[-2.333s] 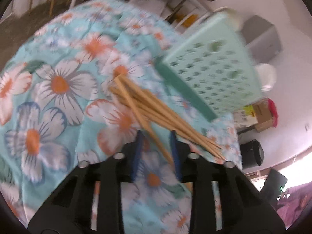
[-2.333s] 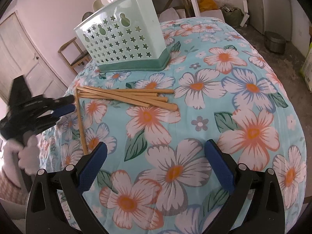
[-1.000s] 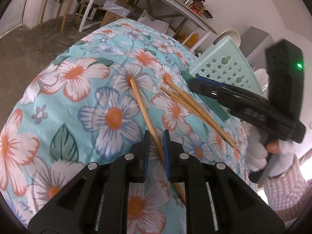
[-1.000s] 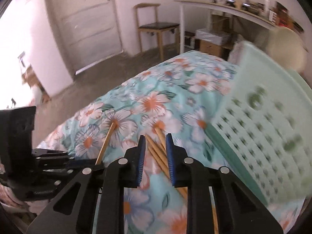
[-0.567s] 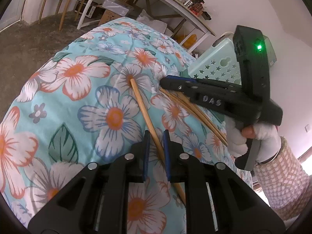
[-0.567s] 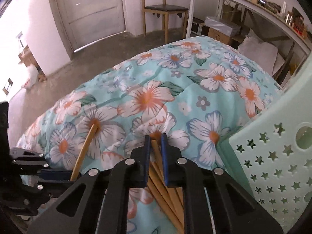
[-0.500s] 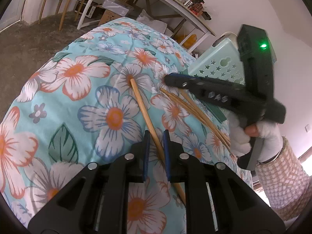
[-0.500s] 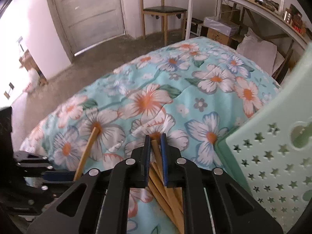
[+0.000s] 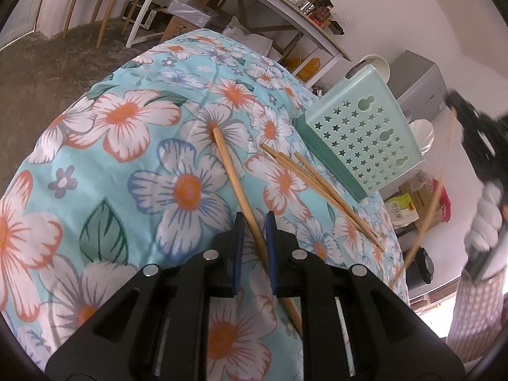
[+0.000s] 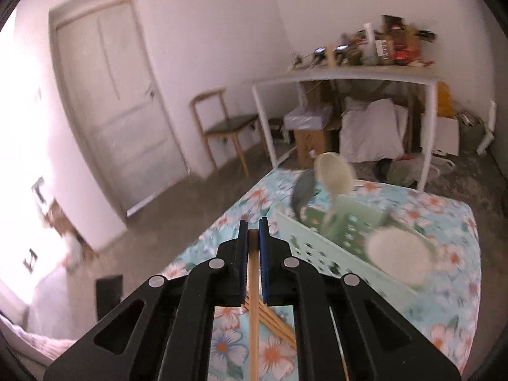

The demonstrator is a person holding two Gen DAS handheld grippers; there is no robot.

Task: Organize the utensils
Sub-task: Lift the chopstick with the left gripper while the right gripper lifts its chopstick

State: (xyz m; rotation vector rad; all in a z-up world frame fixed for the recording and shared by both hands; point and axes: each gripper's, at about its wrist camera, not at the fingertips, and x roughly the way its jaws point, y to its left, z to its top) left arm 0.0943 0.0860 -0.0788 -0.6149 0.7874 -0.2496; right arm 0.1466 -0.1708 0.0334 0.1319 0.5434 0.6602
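My left gripper [image 9: 254, 225] rests low over the flowered cloth, shut on a wooden chopstick [image 9: 231, 171] that lies slanting between its blue pads. Several more chopsticks [image 9: 317, 184] lie beside the mint-green star-holed basket [image 9: 365, 139]. My right gripper [image 10: 253, 231] is raised above the table, shut on one chopstick [image 10: 254, 301] that hangs back under it. The left wrist view shows that gripper blurred at the right edge [image 9: 476, 133], its chopstick [image 9: 435, 184] dangling. The basket [image 10: 317, 254] holds pale spoons [image 10: 333, 171].
The flowered cloth [image 9: 111, 120] covers a rounded table that drops off on all sides. A wooden chair [image 10: 228, 123] and a white shelf table [image 10: 349, 79] with boxes stand behind it. A grey cabinet [image 9: 422, 79] stands behind the basket. A gloved hand [image 9: 485, 222] holds the right gripper.
The right gripper closed on one chopstick from the pile and lifted it up and away toward the basket. The left gripper and its chopstick have not moved.
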